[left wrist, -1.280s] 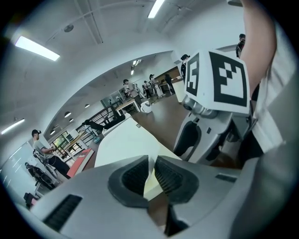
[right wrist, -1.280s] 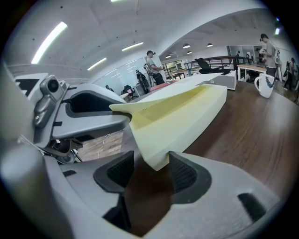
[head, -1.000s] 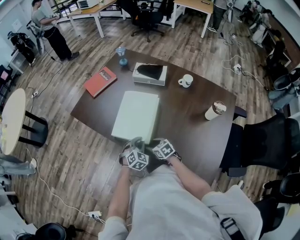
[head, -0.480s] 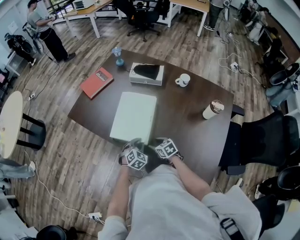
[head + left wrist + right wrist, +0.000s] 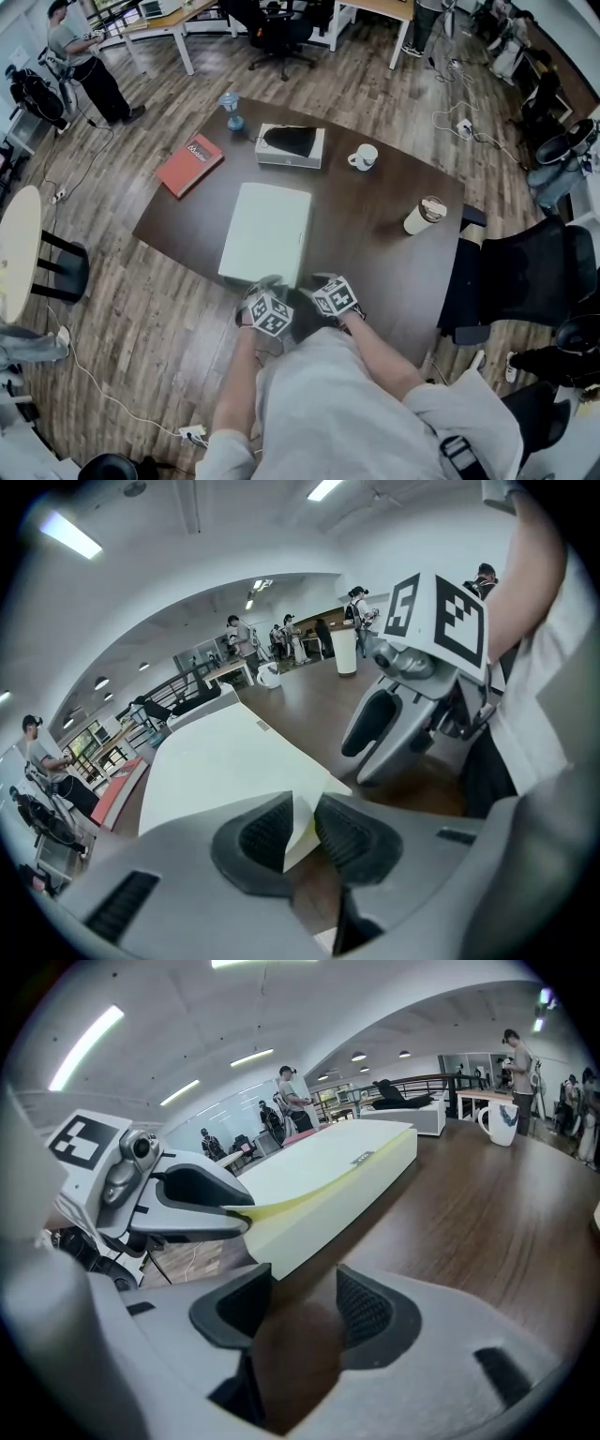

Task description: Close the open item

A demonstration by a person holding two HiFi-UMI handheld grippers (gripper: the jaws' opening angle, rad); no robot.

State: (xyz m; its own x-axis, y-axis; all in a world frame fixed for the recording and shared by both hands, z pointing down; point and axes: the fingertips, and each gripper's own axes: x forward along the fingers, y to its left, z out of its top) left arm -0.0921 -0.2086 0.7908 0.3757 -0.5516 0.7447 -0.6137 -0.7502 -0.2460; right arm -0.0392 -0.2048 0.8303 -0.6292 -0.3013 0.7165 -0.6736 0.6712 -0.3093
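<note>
item 1: pale box [image 5: 267,234]. it is laid flat near the middle of the dark table [image 5: 375,225], with one short end turned toward the person. its thin lid [image 5: 309,1162] is lowered almost flat; a narrow yellowish slit is seen under the lid at the near corner.

item 2: left gripper [image 5: 302,817]. it is held at the near end of the box and tilted downward. its jaws have just been opening; the pads are parted a little, and the lid's near corner is seen between them, not clamped.

item 3: right gripper [image 5: 305,1302]. it is held just beside the left one, at the box's near right corner. its fingers are spread well apart; only bare table is seen between them, and the box corner is just ahead of the tips.

item 4: red book [image 5: 189,162], laid near the far left of the table.

item 5: blue cup [image 5: 230,111], stood at the far edge, beyond the book.

item 6: white tray [image 5: 292,157], set just beyond the pale box, with a dark thing in it that cannot be told.

item 7: white mug [image 5: 364,157], stood to the right of the tray.

item 8: paper cup [image 5: 422,216], placed near the right edge.

item 9: black chair [image 5: 525,281], drawn up at the right side.
</note>
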